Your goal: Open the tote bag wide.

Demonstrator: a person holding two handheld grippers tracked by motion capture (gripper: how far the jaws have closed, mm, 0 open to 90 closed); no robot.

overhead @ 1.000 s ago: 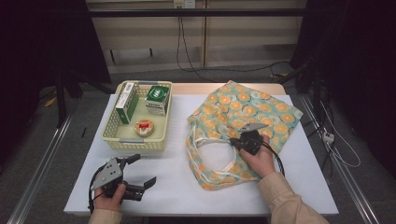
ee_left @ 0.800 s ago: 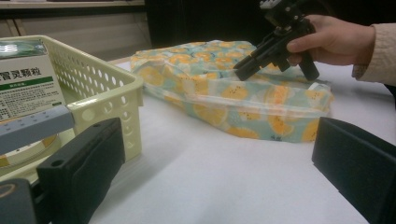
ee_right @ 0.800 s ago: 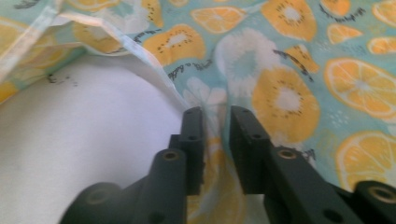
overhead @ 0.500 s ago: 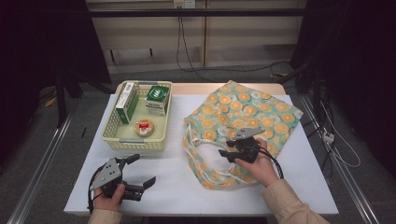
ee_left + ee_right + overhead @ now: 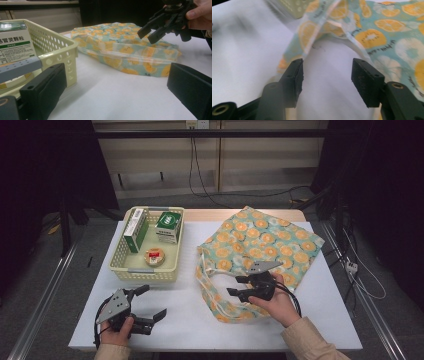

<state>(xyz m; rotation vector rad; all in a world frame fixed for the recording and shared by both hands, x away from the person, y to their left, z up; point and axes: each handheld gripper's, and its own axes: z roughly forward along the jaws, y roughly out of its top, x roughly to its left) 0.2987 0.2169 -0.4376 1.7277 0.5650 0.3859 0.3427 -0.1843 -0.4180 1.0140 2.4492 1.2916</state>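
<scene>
Jaws apart, right gripper has swung from the orange-slice-print cloth tote bag toward its nine-o'clock straps, likely readying a grab; left gripper rests open.

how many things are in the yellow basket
3: a tall green-and-white box at the left wall of the basket, a green carton at the back right, a round tin in front. Nothing seems hidden.

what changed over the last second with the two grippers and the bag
The right gripper drew back toward the person and leftward across the fruit-print bag, its jaws open and holding nothing. The left gripper, also open, stayed at the table's near left; the basket and its boxes did not move.
</scene>
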